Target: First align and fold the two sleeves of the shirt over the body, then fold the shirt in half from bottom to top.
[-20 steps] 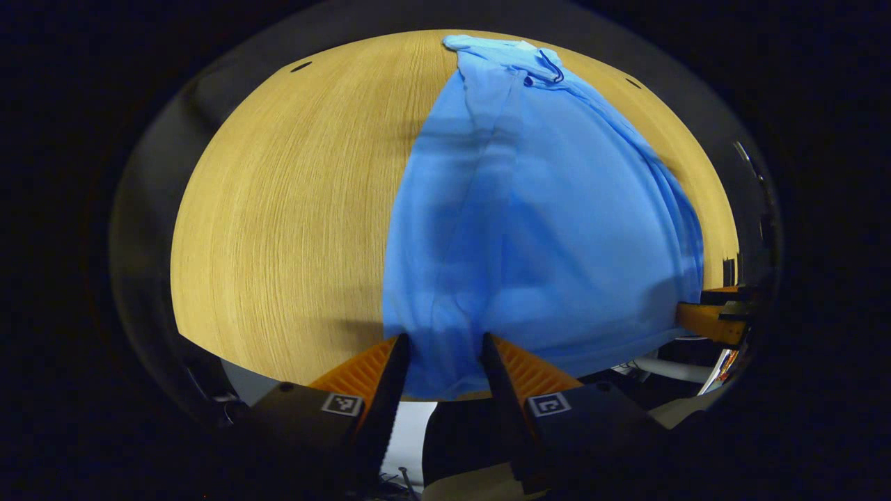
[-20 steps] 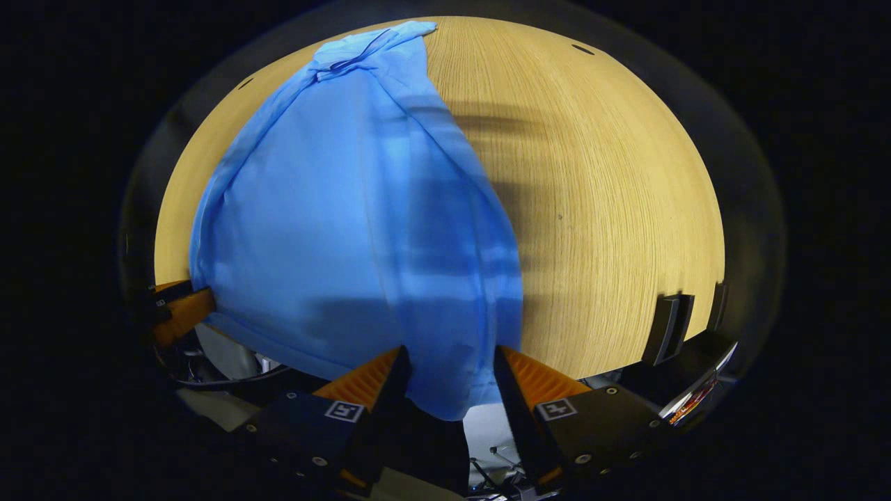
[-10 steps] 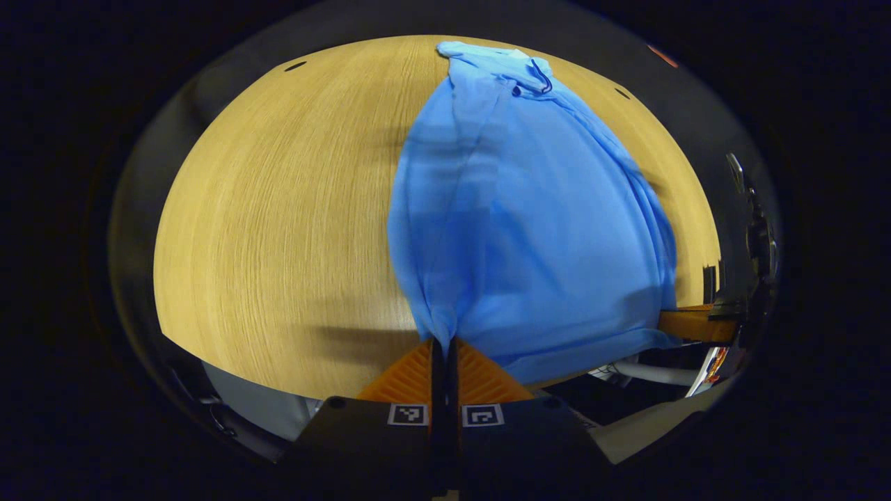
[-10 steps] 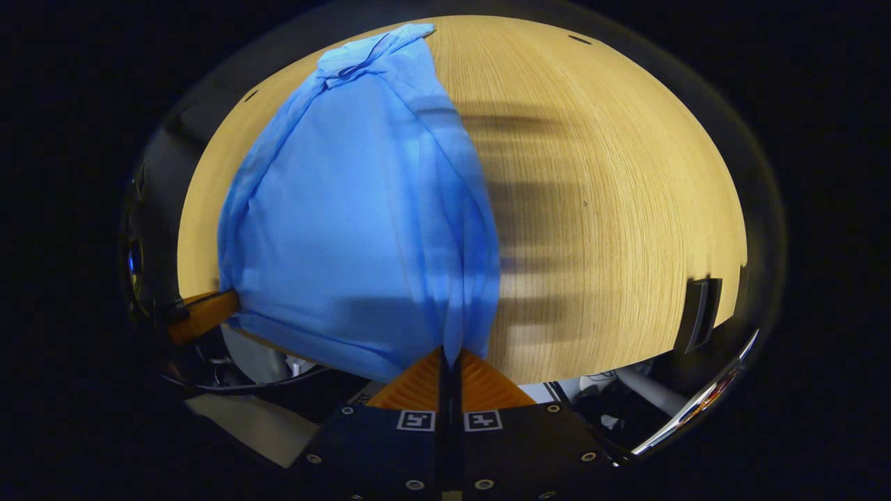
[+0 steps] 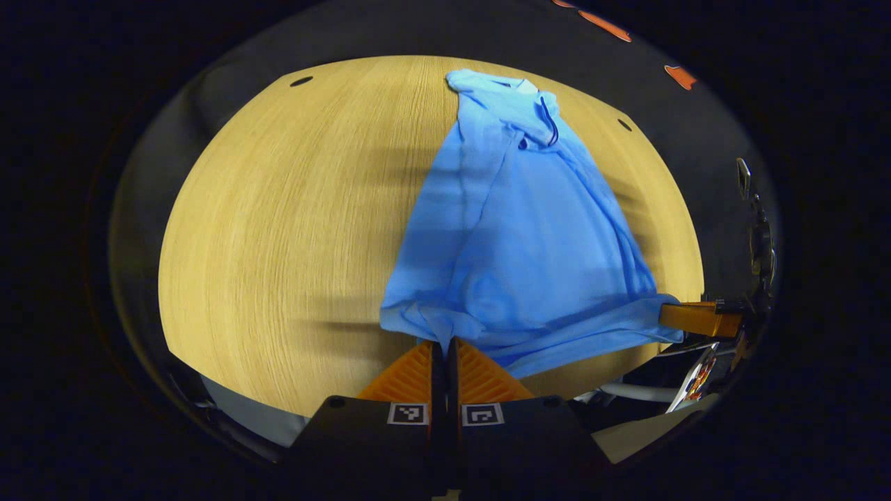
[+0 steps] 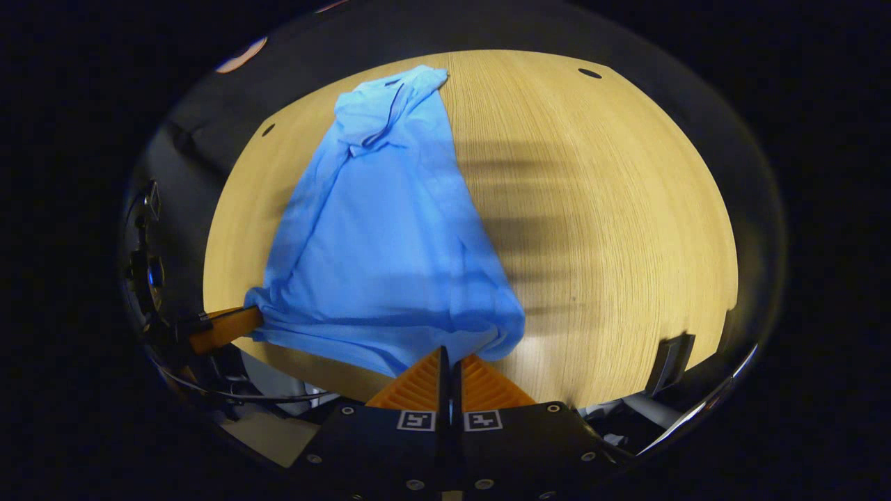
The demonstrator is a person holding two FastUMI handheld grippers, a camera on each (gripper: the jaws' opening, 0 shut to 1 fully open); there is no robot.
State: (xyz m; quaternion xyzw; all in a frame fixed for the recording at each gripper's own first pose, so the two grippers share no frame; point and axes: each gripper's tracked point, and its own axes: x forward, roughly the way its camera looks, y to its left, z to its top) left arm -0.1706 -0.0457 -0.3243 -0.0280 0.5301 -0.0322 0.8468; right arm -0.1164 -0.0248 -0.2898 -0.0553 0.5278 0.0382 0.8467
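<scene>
A light blue shirt (image 5: 522,236) lies lengthwise on the wooden table (image 5: 278,229), collar at the far end, sleeves folded in over the body. My left gripper (image 5: 441,342) is shut on the shirt's bottom hem at its left corner. In the right gripper view the shirt (image 6: 390,236) runs away from me, and my right gripper (image 6: 450,351) is shut on the hem at its right corner. Both corners are lifted off the table, and the hem sags between them. The right gripper (image 5: 696,318) also appears at the right edge of the left gripper view, and the left gripper (image 6: 223,328) at the left edge of the right gripper view.
The table's near edge (image 6: 612,390) runs just under both grippers. Bare wood lies left of the shirt in the left gripper view and right of the shirt in the right gripper view. A dark object (image 6: 668,353) stands at the table's near right corner.
Both grippers closed on the bottom hem corners, then rose and moved forward. The hem has come off the table's near edge and bunches toward the collar.
</scene>
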